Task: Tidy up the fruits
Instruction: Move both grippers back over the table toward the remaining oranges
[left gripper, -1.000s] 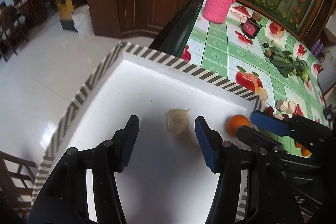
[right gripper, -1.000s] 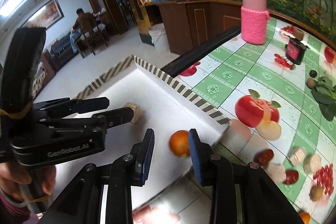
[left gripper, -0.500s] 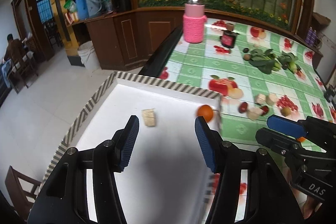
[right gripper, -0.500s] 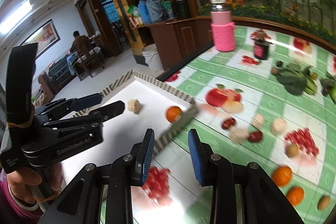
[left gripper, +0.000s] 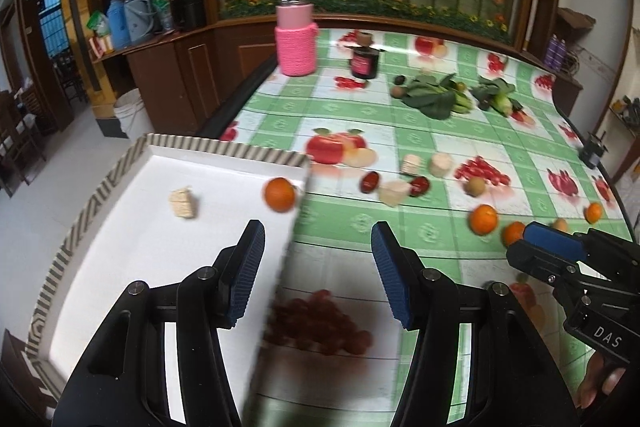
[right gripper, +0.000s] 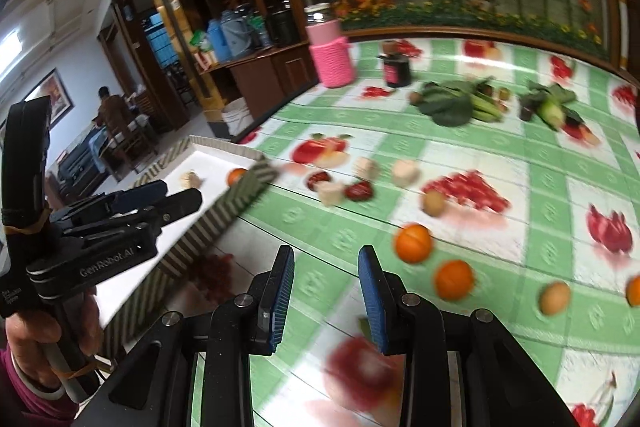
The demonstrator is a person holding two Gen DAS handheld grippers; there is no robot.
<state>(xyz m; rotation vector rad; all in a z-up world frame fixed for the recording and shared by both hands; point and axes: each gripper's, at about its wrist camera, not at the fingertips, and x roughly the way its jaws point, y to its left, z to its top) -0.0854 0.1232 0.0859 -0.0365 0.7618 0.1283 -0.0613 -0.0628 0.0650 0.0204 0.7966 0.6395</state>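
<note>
1. Hovering with nothing between its blue pads, the right gripper (right gripper: pixel 326 293) has its fingers moderately apart above the green checked tablecloth (right gripper: pixel 460 155); the left gripper (left gripper: pixel 318 271) hangs wide and empty over the near edge of the striped-rim tray (left gripper: pixel 224 149).
2. Just ahead and to the right of the right fingers lies the nearest loose orange (right gripper: pixel 414 243), with a second orange (right gripper: pixel 454 279) just beside it and a brownish egg-like fruit (right gripper: pixel 554 298) farther right.
3. Inside the white tray one orange (left gripper: pixel 280 194) sits by the right wall and a pale cut chunk (left gripper: pixel 183 202) lies nearer the middle.
4. Beyond, near the table's middle, lie dark red dates (left gripper: pixel 370 181) and pale chunks (left gripper: pixel 440 164); leafy greens (left gripper: pixel 434 97) rest well apart by the pink-sleeved bottle (left gripper: pixel 296 37).
5. To do this pickup well, I would guess the right gripper should swing right, centre on the nearest orange, widen past its girth, lower until the pads straddle its middle, then close gently so it does not roll away.
</note>
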